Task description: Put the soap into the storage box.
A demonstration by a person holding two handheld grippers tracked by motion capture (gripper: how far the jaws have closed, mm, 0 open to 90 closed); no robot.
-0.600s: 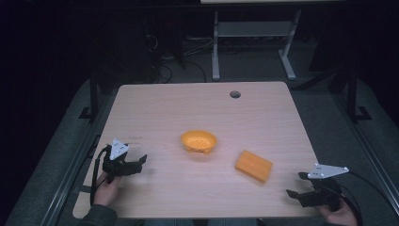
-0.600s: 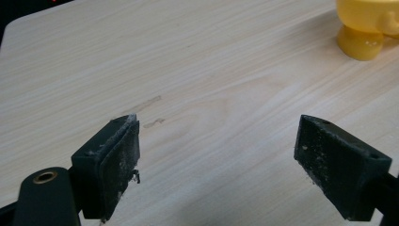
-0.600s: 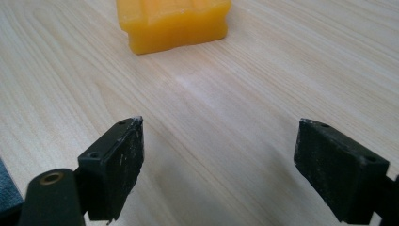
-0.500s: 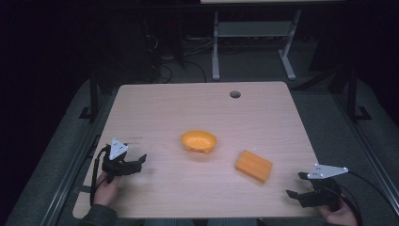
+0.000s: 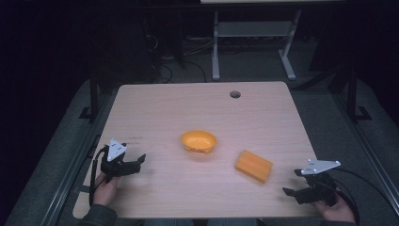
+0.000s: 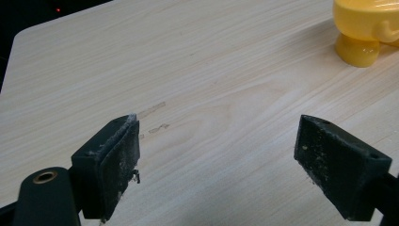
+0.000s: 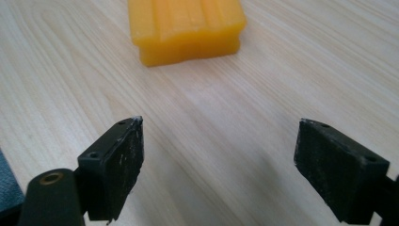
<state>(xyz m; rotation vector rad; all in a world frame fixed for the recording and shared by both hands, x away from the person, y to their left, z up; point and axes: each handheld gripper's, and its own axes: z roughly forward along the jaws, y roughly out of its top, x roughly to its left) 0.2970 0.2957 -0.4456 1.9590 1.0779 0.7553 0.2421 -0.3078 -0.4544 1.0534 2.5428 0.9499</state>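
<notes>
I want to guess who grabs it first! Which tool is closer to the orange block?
The right tool. It sits open just beside the orange block, toward the table's right edge. The left tool is far across the table, past the yellow bowl.

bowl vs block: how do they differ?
The bowl is round and hollow, on small feet; the block is flat, rectangular and solid. The bowl sits mid-table, nearer the left tongs; the block lies closer to the right tongs. Both are orange-yellow, untouched on the table.

An orange bowl (image 5: 199, 141) sits upright mid-table, with a flat orange rectangular block (image 5: 253, 165) lying nearby to its right.
</notes>
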